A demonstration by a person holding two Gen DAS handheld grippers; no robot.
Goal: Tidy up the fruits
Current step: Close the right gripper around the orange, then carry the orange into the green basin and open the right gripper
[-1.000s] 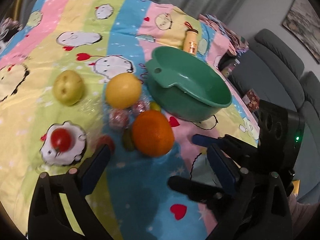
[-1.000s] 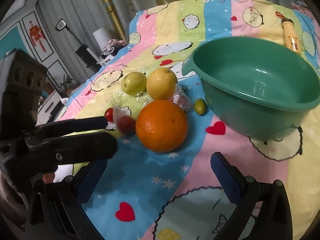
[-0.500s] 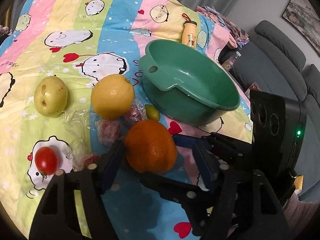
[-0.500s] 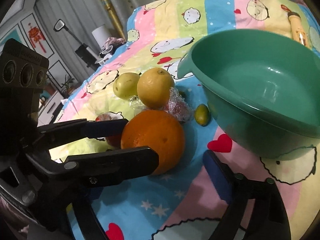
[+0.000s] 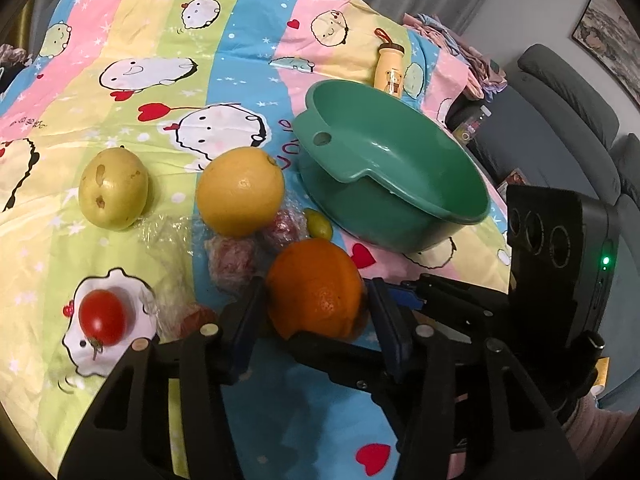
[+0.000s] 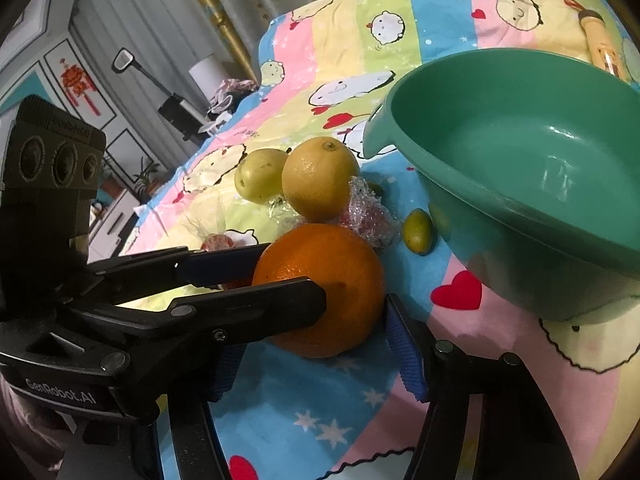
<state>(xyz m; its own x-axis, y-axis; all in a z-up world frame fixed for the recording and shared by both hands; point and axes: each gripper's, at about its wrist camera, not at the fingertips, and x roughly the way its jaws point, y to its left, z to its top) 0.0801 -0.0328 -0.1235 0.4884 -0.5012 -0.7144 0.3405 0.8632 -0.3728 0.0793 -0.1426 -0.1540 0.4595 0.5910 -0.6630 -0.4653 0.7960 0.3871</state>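
Two pairs of tongs close in on one round orange fruit (image 5: 316,288) at the lower middle of both views. The left tongs (image 5: 316,304) have just been closing and their blue-padded fingers (image 5: 248,320) sit against the fruit's two flanks, clenched on it. The right tongs (image 6: 320,336) have also been closing with the same fruit between them; one blue pad (image 6: 404,344) sits just beside its right flank, and whether it presses I cannot tell.

The fruit rests on a cartoon-printed bedsheet in pink, yellow, green and blue stripes (image 5: 160,32). Just above it lie crinkled clear plastic wraps around reddish pieces (image 5: 232,260), a small green oval fruit (image 5: 318,227) and a large round yellow citrus (image 5: 240,192). Further left sits a pale green pear-like fruit (image 5: 114,188), and at lower left a small red tomato (image 5: 102,318). To the right stands a deep green plastic basin (image 5: 400,184), with nothing visible inside. Beyond it, at the upper right, lies a small yellow bottle (image 5: 389,70).

Around the bed: a grey sofa (image 5: 568,92) at the right edge of the left view, grey curtains (image 6: 132,12) and a red hanging ornament (image 6: 76,82) on panelled doors at the upper left of the right view.
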